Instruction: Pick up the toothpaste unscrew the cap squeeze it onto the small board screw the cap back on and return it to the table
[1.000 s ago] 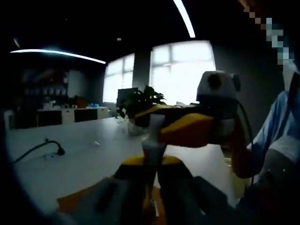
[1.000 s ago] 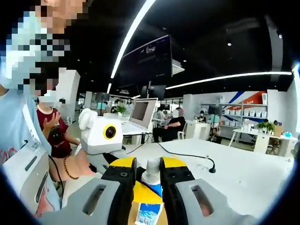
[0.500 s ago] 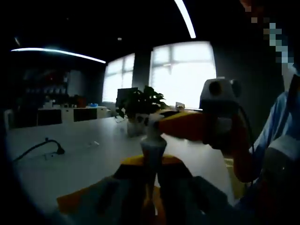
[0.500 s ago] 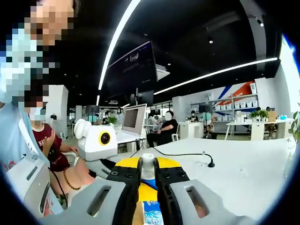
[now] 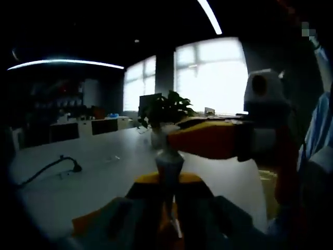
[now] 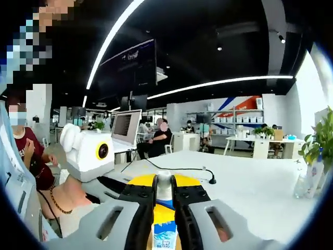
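Both my grippers on the tube, above the table.

My left gripper (image 5: 167,195) is clamped on the tube (image 5: 168,167), neck up; my right gripper (image 6: 164,190) pinches the cap (image 6: 164,178) at its top. The white table (image 6: 250,187) lies behind, with a cable (image 6: 177,169) and a plant (image 5: 162,110).

Open-plan office, long white desks (image 6: 250,182), laptop (image 6: 125,127), seated workers (image 6: 158,138), shelving (image 6: 237,121)
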Demonstrator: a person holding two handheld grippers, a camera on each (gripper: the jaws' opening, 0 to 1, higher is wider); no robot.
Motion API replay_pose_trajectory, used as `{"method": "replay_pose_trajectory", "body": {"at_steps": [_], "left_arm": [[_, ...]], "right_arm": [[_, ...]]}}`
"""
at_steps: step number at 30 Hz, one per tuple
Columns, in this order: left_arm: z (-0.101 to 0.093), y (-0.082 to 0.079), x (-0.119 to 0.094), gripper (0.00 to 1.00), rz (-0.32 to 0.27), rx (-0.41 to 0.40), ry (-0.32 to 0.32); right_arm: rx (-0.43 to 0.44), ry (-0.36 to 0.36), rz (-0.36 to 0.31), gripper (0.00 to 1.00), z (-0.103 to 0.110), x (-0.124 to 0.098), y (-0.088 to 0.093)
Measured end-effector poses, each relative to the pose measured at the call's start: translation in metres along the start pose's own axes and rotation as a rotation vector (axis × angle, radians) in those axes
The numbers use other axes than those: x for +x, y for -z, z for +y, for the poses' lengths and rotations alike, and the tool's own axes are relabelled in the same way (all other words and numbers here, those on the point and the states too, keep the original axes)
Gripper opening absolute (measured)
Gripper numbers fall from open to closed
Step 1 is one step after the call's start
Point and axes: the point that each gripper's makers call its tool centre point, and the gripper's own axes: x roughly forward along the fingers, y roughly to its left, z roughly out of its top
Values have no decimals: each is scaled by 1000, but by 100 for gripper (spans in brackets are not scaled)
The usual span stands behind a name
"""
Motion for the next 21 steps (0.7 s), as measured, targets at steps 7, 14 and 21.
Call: {"method": "replay_pose_trajectory", "body": {"at_steps": [7,14,21], "left_arm": [[-2,-2,-5,8,-10,-10,87],[-16,-1,-3,8,5,28,199],[-17,-2,-2,8,10,52,207]], "right_arm": [[39,-302,-131,23,-9,-13,-32],[71,-758,-53,17,9,-7,-17],[121,-915,-27,10,22,-4,-5]]}}
